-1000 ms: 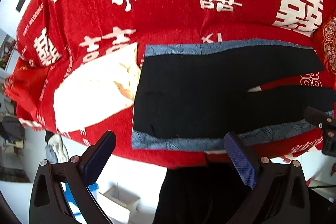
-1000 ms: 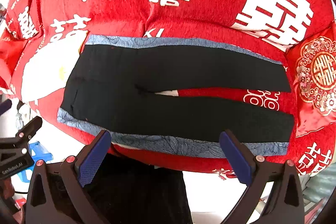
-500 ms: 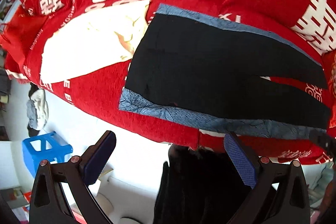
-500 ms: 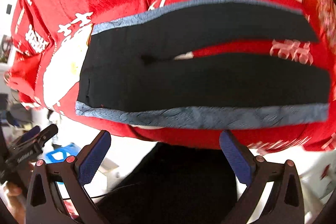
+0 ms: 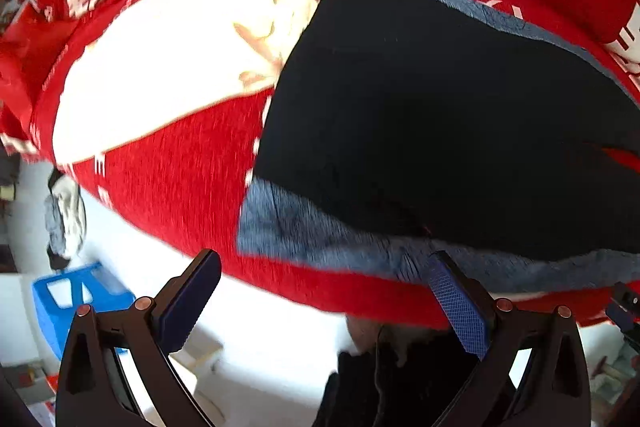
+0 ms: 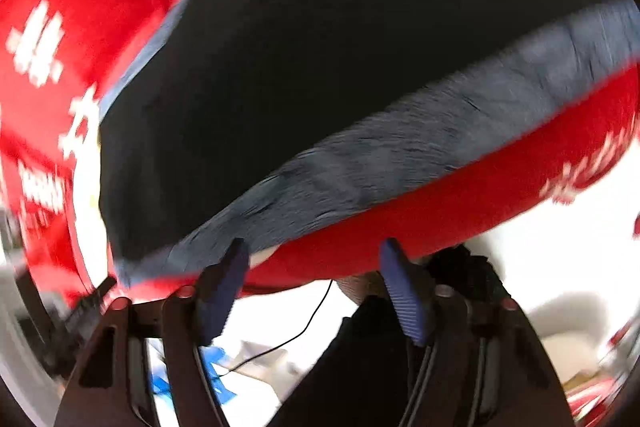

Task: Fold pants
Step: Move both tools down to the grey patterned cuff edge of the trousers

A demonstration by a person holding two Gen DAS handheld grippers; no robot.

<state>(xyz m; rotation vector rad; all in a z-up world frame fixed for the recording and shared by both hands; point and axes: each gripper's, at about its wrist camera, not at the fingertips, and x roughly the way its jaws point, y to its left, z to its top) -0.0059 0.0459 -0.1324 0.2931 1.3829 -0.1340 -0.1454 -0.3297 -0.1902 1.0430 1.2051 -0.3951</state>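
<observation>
Black pants point(image 5: 440, 115) with grey-blue side stripes lie flat on a red bedspread point(image 5: 172, 179) printed with white characters. The waist end is at the left in the left wrist view. My left gripper point(image 5: 324, 287) is open and empty, just in front of the near striped edge point(image 5: 320, 239) at the waist corner. In the blurred right wrist view the pants point(image 6: 320, 67) fill the frame. My right gripper point(image 6: 316, 283) is open, with narrower jaws, close to the near stripe point(image 6: 400, 155); nothing is between its pads.
A cream patch point(image 5: 180, 59) on the bedspread lies left of the waist. The bed edge drops to a white floor with a blue stool point(image 5: 76, 303) at lower left. A person's dark legs point(image 5: 400, 379) stand below the bed edge. A thin black cable point(image 6: 300, 335) hangs below.
Both grippers have moved closer to the near striped edge of the pants. The right gripper's jaws have narrowed and its view has tilted and blurred. The pants have not moved.
</observation>
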